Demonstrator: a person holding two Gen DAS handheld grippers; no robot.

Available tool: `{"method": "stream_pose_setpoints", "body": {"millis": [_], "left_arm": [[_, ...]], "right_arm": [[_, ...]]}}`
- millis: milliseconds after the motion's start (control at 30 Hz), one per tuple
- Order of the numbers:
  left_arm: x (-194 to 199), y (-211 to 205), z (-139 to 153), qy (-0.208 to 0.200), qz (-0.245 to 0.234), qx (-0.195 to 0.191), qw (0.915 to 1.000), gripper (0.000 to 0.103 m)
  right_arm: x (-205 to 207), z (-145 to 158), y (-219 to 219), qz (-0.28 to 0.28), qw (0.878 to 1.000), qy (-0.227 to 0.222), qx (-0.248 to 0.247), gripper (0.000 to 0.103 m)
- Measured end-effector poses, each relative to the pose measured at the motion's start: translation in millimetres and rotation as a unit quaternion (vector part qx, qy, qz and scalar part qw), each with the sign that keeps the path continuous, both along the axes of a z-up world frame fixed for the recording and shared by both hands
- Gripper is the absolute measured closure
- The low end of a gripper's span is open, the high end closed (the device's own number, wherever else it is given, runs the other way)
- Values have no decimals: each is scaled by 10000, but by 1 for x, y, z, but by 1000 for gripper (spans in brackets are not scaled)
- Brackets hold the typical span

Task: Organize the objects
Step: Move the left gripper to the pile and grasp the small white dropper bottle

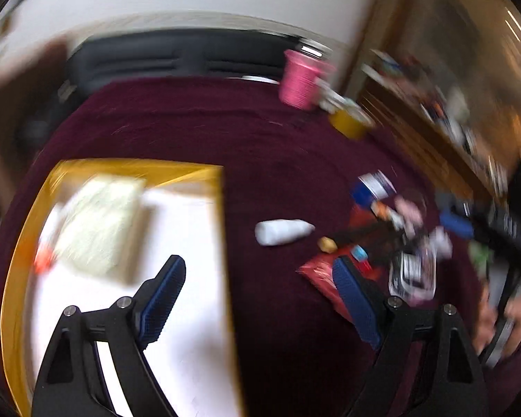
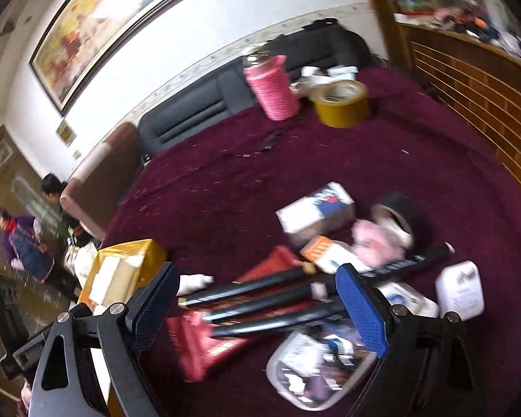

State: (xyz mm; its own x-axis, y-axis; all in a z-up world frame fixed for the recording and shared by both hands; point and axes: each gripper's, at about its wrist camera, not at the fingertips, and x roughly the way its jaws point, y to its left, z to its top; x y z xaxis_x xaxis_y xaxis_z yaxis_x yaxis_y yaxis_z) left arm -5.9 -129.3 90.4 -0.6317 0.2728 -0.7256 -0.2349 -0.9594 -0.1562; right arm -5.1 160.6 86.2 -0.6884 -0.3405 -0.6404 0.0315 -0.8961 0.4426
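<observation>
My left gripper (image 1: pixel 260 271) is open and empty, above the right edge of a gold box (image 1: pixel 222 208) with a white inside. A pale packet (image 1: pixel 100 222) lies in the box. A small white bottle (image 1: pixel 281 231) lies on the maroon cloth (image 1: pixel 191 128) ahead. My right gripper (image 2: pixel 257 292) is open and empty, over a pile: black sticks (image 2: pixel 260 299), a red packet (image 2: pixel 198 340), a white-and-blue carton (image 2: pixel 316 212), a clear pouch (image 2: pixel 316 365) and a white plug (image 2: pixel 460 290).
A pink wrapped jar (image 2: pixel 272 85) and a yellow tape roll (image 2: pixel 342 102) stand at the table's far edge. A black tape roll (image 2: pixel 399 212) and pink fluff (image 2: pixel 375 239) lie by the pile. A dark sofa (image 2: pixel 225 93) and a wooden shelf (image 2: pixel 469 69) lie beyond.
</observation>
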Motion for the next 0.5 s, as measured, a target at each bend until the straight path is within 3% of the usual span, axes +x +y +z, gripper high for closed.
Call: {"method": "stream_pose_setpoints", "body": {"millis": [67, 133, 367, 500], "left_arm": [[-8, 30, -7, 131, -421, -685, 9967, 19], [-21, 50, -15, 44, -754, -1118, 9909, 30], [-59, 73, -34, -381, -1300, -1711, 9759, 50], [-72, 82, -48, -609, -1678, -2098, 9613, 64]], "right_arm": [[0, -10, 15, -79, 9998, -38, -156, 9], [2, -19, 28, -129, 9995, -55, -295, 9], [0, -41, 52, -218, 9978, -83, -621, 9], [-4, -49, 59, -267, 9969, -59, -742, 9]]}}
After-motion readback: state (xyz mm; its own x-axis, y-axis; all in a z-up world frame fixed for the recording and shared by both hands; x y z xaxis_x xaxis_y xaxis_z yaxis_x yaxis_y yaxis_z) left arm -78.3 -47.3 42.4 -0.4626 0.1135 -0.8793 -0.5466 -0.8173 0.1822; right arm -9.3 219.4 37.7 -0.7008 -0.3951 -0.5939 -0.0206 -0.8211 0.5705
